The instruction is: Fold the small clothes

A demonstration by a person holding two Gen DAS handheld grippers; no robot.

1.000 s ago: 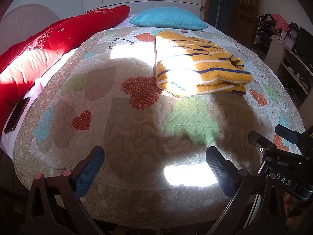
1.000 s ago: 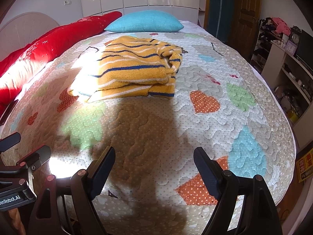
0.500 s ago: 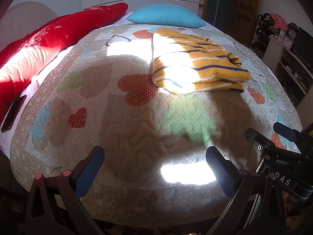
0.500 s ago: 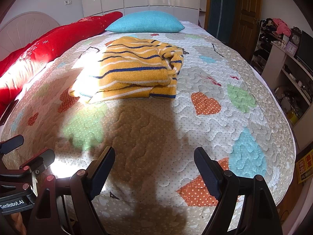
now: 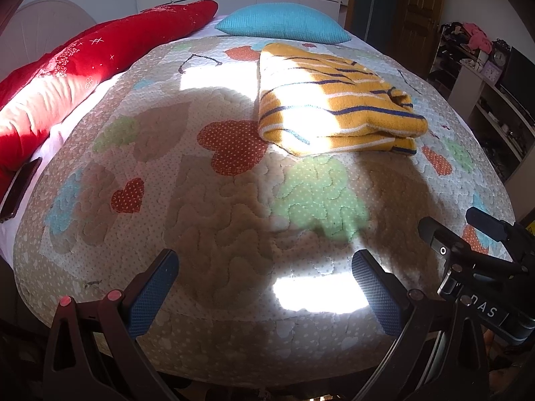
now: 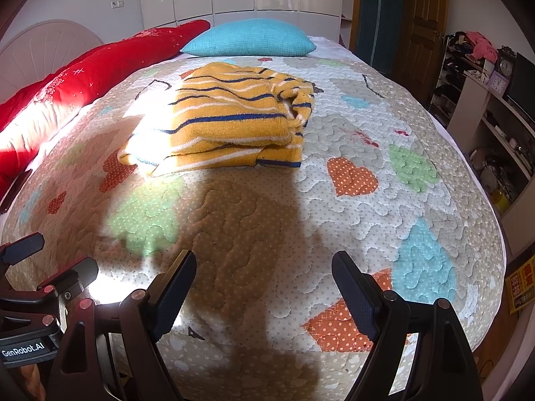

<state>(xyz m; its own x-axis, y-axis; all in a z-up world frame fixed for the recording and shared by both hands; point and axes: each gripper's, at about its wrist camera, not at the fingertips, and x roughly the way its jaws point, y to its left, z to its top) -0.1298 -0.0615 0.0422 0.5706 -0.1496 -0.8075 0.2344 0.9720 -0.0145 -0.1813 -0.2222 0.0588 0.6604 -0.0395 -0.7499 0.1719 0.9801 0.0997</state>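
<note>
A folded yellow striped sweater [image 5: 334, 107] lies on the quilted bed cover [image 5: 217, 220], toward the far half of the bed and just short of a blue pillow [image 5: 284, 21], with a long red bolster [image 5: 100, 56] along the left edge. The left gripper [image 5: 264, 284] and the right gripper [image 6: 264, 284] hang over the near edge of the bed, well apart from the sweater. Both have their jaws spread wide with nothing between them.

Folded sweater on the quilted bed

A yellow striped sweater [image 6: 230, 117] lies folded on the heart-patterned quilt [image 6: 367, 207], partly in sunlight, below a blue pillow [image 6: 249, 42] and beside a red bolster [image 6: 83, 77]. The right gripper [image 6: 264, 287] hangs over the near edge, jaws wide apart, nothing between them.
</note>
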